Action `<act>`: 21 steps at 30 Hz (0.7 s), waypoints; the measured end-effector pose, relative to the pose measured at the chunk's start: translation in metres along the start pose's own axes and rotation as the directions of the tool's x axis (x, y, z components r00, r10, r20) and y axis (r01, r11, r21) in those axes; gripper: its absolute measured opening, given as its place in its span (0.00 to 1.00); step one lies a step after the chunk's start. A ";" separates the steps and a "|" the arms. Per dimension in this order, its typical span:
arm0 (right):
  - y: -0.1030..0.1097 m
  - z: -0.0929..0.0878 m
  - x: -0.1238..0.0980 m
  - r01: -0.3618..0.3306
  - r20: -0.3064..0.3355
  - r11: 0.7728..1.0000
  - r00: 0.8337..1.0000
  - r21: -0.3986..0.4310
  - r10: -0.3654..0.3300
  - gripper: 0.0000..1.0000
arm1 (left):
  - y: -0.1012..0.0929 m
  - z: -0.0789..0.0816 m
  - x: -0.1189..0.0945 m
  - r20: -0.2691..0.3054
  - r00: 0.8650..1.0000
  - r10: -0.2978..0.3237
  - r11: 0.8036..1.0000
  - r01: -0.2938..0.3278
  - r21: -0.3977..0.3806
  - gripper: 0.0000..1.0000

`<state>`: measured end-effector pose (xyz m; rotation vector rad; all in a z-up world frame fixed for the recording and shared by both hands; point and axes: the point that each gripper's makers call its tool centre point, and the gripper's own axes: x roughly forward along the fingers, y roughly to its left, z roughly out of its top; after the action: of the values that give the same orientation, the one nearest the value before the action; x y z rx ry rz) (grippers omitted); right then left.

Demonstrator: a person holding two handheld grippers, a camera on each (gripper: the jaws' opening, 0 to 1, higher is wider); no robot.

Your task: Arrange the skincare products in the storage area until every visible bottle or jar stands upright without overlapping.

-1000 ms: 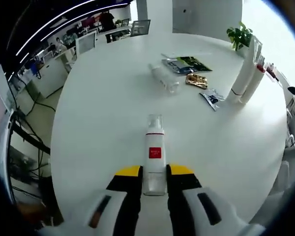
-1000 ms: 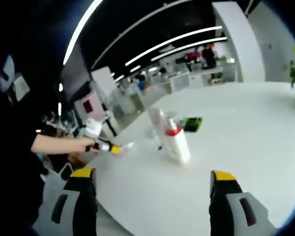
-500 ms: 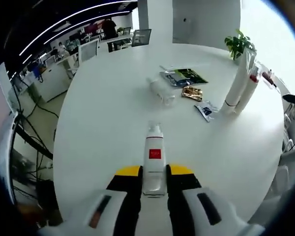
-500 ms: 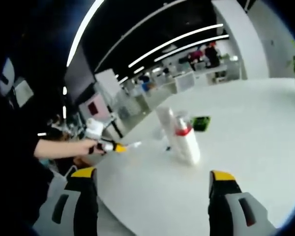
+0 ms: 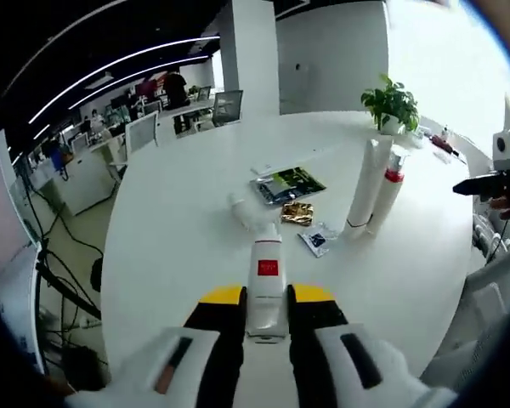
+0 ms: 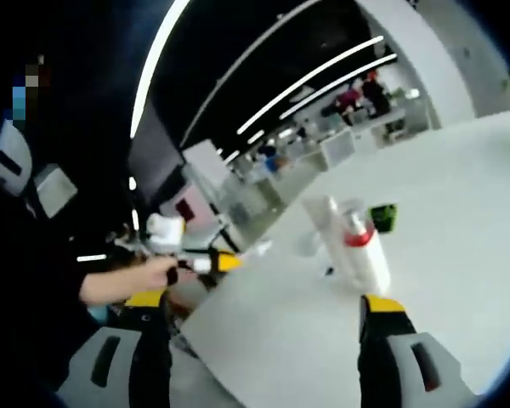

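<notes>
In the left gripper view my left gripper (image 5: 267,299) is shut on a white bottle with a red label (image 5: 267,274), held above the round white table (image 5: 178,221). Two tall white tubes (image 5: 372,185) stand upright at the right, one with a red band. A clear bottle (image 5: 247,211) lies on its side past the held one. In the right gripper view my right gripper (image 6: 259,319) is open and holds nothing; the two tubes (image 6: 355,244) stand ahead of it. At the left a hand holds the left gripper (image 6: 214,263) with the bottle.
A green-and-black packet (image 5: 287,183), a gold sachet (image 5: 297,212) and a small blue sachet (image 5: 314,240) lie mid-table. A potted plant (image 5: 392,104) stands at the far edge. The right gripper (image 5: 501,174) shows at the right edge. Office desks and chairs lie beyond.
The left gripper has lifted with the bottle still in it, so the table looks farther off. The right gripper view has swung and tilted; the tubes sit more to the right.
</notes>
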<state>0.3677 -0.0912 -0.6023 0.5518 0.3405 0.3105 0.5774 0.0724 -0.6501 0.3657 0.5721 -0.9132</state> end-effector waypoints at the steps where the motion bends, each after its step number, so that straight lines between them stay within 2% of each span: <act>1: 0.002 0.000 0.002 -0.006 0.006 1.000 1.000 0.003 0.006 0.89 | -0.005 0.008 -0.005 0.023 1.000 -0.009 1.000 0.009 -0.004 0.23; 5: 0.008 -0.004 0.009 -0.019 -0.022 1.000 1.000 -0.005 0.019 0.90 | -0.024 0.032 -0.022 0.087 0.995 -0.043 0.999 0.041 0.022 0.23; 7: 0.012 -0.002 0.010 -0.033 -0.015 0.999 0.999 0.001 0.033 0.90 | -0.033 0.043 -0.030 0.117 0.991 -0.057 0.998 0.053 0.036 0.23; 10: 0.019 0.002 0.015 -0.055 0.002 0.998 0.998 0.006 0.055 0.90 | -0.042 0.054 -0.038 0.143 0.987 -0.071 0.997 0.064 0.052 0.23; 16: 0.037 0.002 0.026 -0.107 -0.016 0.994 0.994 0.002 0.107 0.89 | -0.065 0.077 -0.059 0.215 0.971 -0.107 0.992 0.091 0.083 0.23; 18: 0.044 0.006 0.029 -0.124 0.005 0.992 0.992 0.015 0.124 0.89 | -0.073 0.082 -0.065 0.235 0.966 -0.110 0.990 0.084 0.117 0.23; 21: 0.057 0.018 0.034 -0.178 0.068 0.982 0.982 0.063 0.174 0.89 | -0.083 0.087 -0.074 0.263 0.957 -0.119 0.987 0.086 0.133 0.23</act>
<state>0.3947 -0.0403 -0.5636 0.6595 0.2428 0.4526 0.5008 0.0265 -0.5408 0.3148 0.2870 -1.0813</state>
